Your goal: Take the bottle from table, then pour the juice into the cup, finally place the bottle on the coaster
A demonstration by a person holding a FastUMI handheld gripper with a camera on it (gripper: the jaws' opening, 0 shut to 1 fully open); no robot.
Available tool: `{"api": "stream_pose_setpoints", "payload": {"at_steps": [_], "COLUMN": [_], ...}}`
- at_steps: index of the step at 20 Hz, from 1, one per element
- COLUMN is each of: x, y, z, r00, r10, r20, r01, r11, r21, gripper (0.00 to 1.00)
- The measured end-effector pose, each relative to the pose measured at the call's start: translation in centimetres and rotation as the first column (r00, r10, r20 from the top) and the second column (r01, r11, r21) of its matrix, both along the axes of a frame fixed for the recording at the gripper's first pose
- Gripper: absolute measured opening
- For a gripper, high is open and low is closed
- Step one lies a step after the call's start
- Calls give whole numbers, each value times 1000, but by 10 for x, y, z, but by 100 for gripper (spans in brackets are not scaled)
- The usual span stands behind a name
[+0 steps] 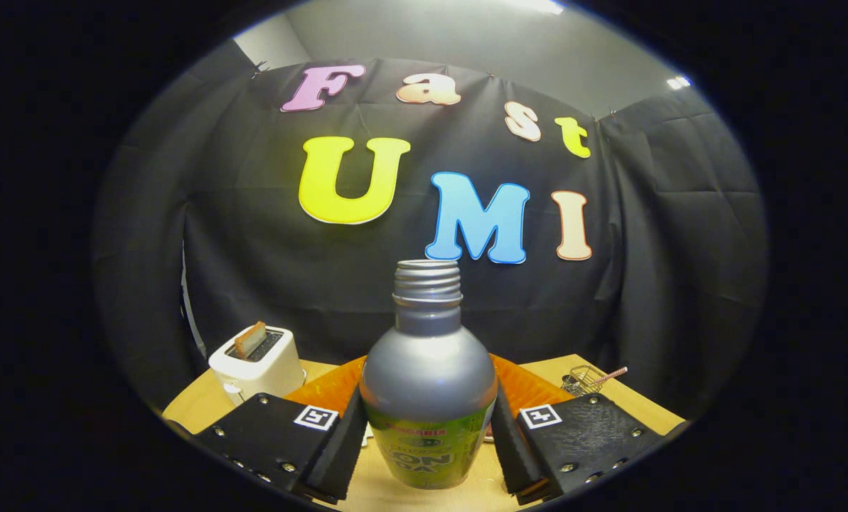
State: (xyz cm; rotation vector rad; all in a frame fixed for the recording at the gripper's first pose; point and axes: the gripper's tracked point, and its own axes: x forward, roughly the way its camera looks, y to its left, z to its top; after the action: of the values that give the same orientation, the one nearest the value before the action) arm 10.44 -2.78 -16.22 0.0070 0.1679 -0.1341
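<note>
1. I have the bottle (pixel 428 384) standing upright between the jaws of the gripper (pixel 429 444). It is a metal bottle with a grey shoulder, a green label band and an open threaded neck with no cap on it.

2. Jaw state: closed in narrow against the bottle, one pad pressing each side of the body at the label band. I read this as a firm hold on the bottle.

3. Whether the bottle's base is on the wooden counter (pixel 630 402) or raised off it I cannot tell; the base sits low between the jaws with counter showing beneath.

4. Directly beyond the bottle lies an orange ridged mat (pixel 530 387), showing on either side of it. It may be the coaster, though I cannot confirm that.

5. Beyond the jaws on one side stands a white toaster (pixel 256 364) with a slice of toast in its slot; on the other side, a small wire basket (pixel 584 378) with a pink stick poking out.

6. Step in hand, by my judgement: the take is done or nearly done, and the pour comes next.

7. The next move calls for finding the cup, carrying the bottle level because the neck is open, then tipping slowly over the cup's rim.
</note>
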Motion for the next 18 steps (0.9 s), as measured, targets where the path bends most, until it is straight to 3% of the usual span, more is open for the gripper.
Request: {"api": "stream_pose_setpoints", "payload": {"at_steps": [7,12,18], "x": [15,28,44], "y": [-3,-8,-8], "z": [-47,-92,-149], "r00": [1000,999,998], "r10": [14,-9,21], "r20": [-15,-35,-59], "r01": [-15,7,-24], "r11": [997,998,998], "r21": [-76,-62,-50], "gripper": [78,78,79]}}
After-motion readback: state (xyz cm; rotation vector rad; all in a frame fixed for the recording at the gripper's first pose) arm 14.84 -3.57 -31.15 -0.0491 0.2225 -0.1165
